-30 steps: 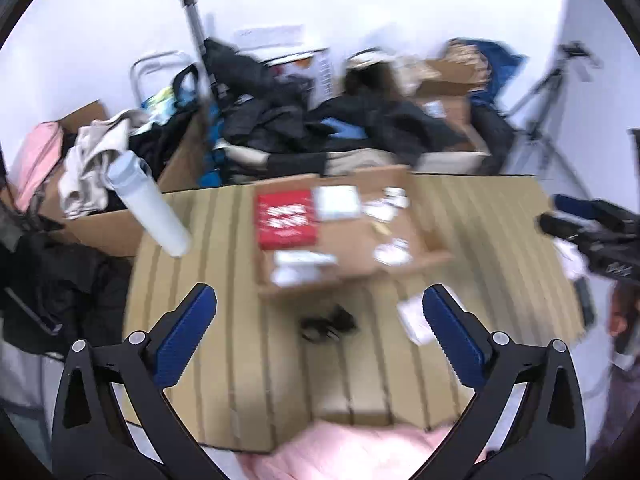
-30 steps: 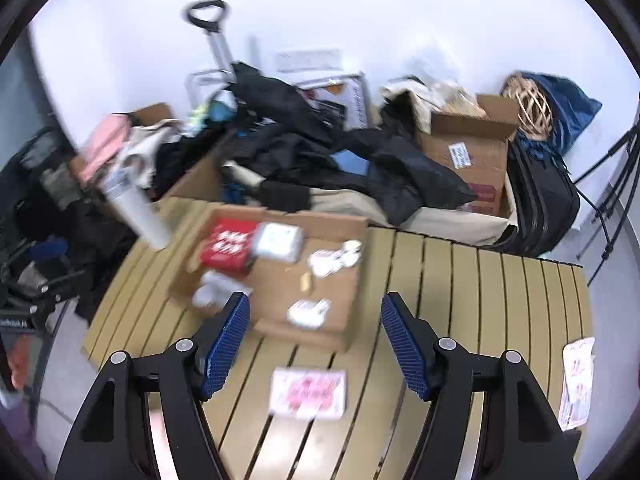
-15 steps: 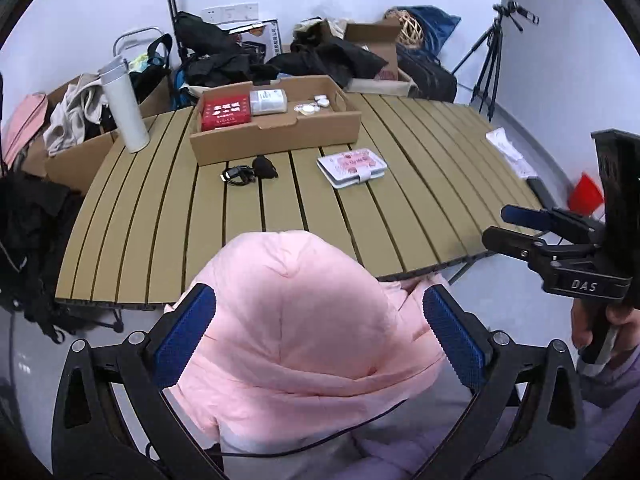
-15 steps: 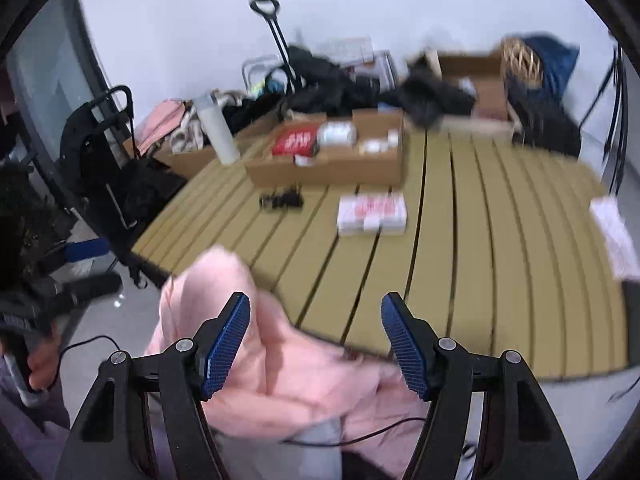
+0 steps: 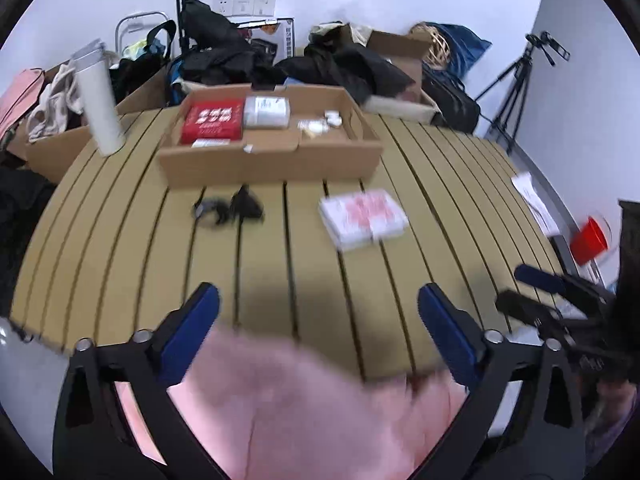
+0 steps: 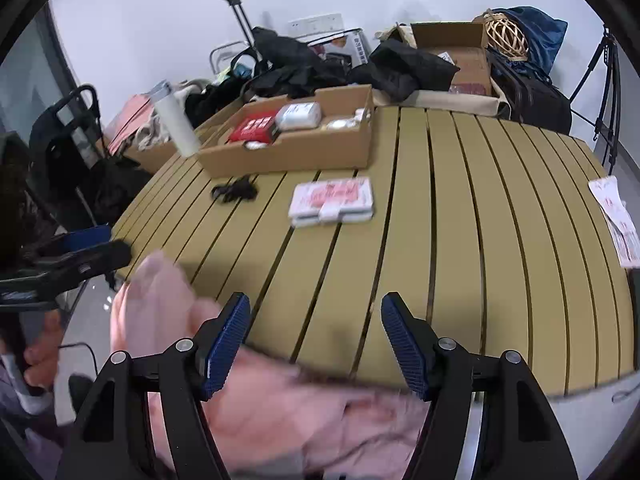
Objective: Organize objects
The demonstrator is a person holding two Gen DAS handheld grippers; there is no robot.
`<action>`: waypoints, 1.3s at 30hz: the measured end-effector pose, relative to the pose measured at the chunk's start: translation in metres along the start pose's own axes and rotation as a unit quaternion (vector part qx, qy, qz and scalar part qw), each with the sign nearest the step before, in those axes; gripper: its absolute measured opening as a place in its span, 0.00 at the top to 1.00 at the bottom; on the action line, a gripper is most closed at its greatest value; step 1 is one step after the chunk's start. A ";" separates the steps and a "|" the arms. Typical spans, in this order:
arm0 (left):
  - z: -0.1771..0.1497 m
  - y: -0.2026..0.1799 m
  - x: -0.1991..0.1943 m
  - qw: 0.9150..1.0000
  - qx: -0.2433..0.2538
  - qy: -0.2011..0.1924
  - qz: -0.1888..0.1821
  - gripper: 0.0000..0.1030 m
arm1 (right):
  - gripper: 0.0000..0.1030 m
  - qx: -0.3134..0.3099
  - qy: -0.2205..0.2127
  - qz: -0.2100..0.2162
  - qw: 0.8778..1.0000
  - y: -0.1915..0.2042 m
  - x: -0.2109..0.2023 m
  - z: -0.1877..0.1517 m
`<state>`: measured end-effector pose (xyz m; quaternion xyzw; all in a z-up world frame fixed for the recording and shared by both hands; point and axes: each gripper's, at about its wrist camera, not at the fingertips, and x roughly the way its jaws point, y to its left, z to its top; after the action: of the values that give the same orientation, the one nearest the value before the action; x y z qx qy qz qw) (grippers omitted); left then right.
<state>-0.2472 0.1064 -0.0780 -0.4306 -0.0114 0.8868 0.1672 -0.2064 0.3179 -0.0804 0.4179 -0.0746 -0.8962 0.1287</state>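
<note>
An open cardboard box (image 5: 272, 160) (image 6: 288, 152) sits at the far side of the slatted table (image 5: 280, 280) (image 6: 460, 220). Inside it are a red box (image 5: 212, 122), a white box (image 5: 266, 112) and small white items. In front of it lie a black corded item (image 5: 230, 210) (image 6: 234, 192) and a white-and-pink pack (image 5: 362, 216) (image 6: 332, 202). My left gripper (image 5: 318, 300) hovers over the near table edge, jaws closing, pads touching nothing. The right gripper (image 6: 315, 306) stands open there too. A person's pink garment (image 5: 300, 400) (image 6: 260, 400) fills the foreground below both.
A white bottle (image 5: 100, 108) (image 6: 176, 124) stands at the table's far left. Printed paper (image 6: 616, 220) lies at the right edge. Bags, dark clothes and cardboard boxes (image 6: 452, 56) crowd behind the table. There is a tripod (image 5: 516, 80) and a red cup (image 5: 588, 240) on the right.
Both views sank from above the box to the near table edge. The pink garment now shows lower in the frames. The left jaws stand narrower. Things on the table stayed put.
</note>
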 end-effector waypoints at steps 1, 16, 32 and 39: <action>0.011 -0.002 0.018 1.000 -0.005 0.004 -0.007 0.16 | 0.30 0.004 -0.003 0.004 1.000 -0.005 0.006 0.007; 0.036 0.001 0.169 0.993 -0.045 0.083 -0.076 0.57 | 0.56 0.027 0.061 0.026 0.997 -0.053 0.184 0.077; 0.010 -0.012 0.097 0.994 -0.035 0.030 -0.102 0.75 | 0.78 0.043 0.021 0.015 0.999 -0.018 0.108 0.028; 0.007 -0.013 0.047 0.990 -0.044 -0.006 -0.132 0.81 | 0.85 0.043 -0.008 0.013 0.999 -0.003 0.063 0.027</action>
<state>-0.2751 0.1342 -0.1070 -0.4269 -0.1083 0.8584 0.2631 -0.2670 0.3028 -0.1100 0.4145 -0.1193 -0.8940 0.1215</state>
